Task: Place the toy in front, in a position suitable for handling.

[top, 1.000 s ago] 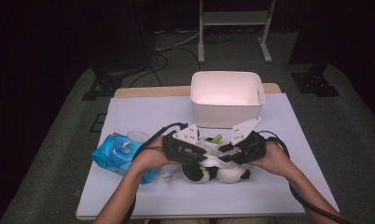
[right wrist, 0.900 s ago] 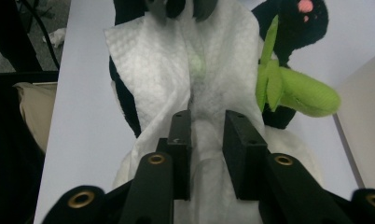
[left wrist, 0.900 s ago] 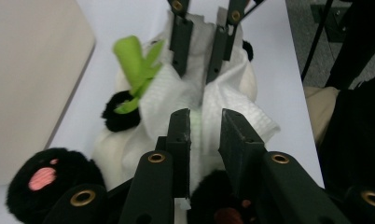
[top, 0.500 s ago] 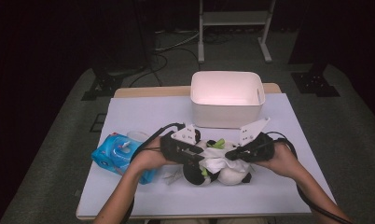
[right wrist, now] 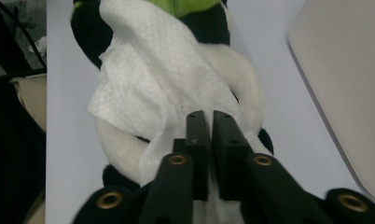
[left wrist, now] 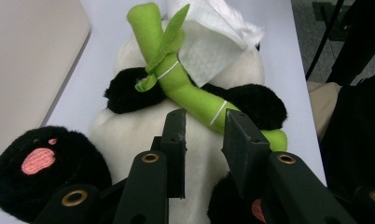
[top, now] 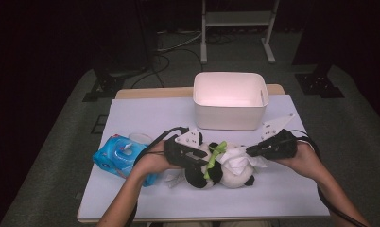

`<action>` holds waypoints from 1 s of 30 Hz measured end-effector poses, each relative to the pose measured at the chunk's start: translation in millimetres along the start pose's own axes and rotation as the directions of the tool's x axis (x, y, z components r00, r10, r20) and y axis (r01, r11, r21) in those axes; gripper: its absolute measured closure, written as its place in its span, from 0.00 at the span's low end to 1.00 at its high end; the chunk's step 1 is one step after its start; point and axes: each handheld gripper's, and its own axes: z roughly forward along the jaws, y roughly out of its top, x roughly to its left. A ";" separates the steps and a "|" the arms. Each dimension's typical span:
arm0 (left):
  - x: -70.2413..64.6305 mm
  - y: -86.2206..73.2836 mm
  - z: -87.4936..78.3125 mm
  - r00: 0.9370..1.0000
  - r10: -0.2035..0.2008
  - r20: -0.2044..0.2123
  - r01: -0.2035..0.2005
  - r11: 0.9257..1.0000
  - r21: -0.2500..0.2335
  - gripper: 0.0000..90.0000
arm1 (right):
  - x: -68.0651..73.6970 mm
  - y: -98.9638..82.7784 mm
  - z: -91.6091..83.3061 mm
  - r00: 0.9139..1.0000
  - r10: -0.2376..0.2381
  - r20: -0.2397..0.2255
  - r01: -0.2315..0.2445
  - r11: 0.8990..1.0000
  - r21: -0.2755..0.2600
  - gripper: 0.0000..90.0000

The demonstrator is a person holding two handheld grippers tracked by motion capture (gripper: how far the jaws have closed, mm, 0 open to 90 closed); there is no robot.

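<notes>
A white rectangular bin [top: 229, 100] stands upright at the far middle of the desk [top: 141, 118], its inside bare and pinkish. A blue wipes packet [top: 117, 156] lies near the desk's left edge, a white tab on its top. Behind the desk, black cables [top: 164, 52] trail over grey floor beside a white metal stand [top: 236, 19].
</notes>
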 end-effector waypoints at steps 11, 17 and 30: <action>-3.7 -3.3 0.6 1.000 0.000 0.008 0.000 1.000 -0.005 0.77 | 15.6 26.4 28.1 0.996 -0.067 -0.054 0.068 0.998 0.009 0.66; -3.9 -3.1 -0.2 1.000 -0.002 0.005 0.002 1.000 -0.017 0.75 | 16.3 20.6 30.9 0.996 -0.068 -0.051 0.069 0.998 0.013 0.79; -0.7 -13.4 -23.0 0.998 -0.028 -0.051 0.026 0.999 -0.045 0.70 | 19.5 6.8 31.5 0.991 -0.062 -0.116 0.060 0.998 -0.014 0.91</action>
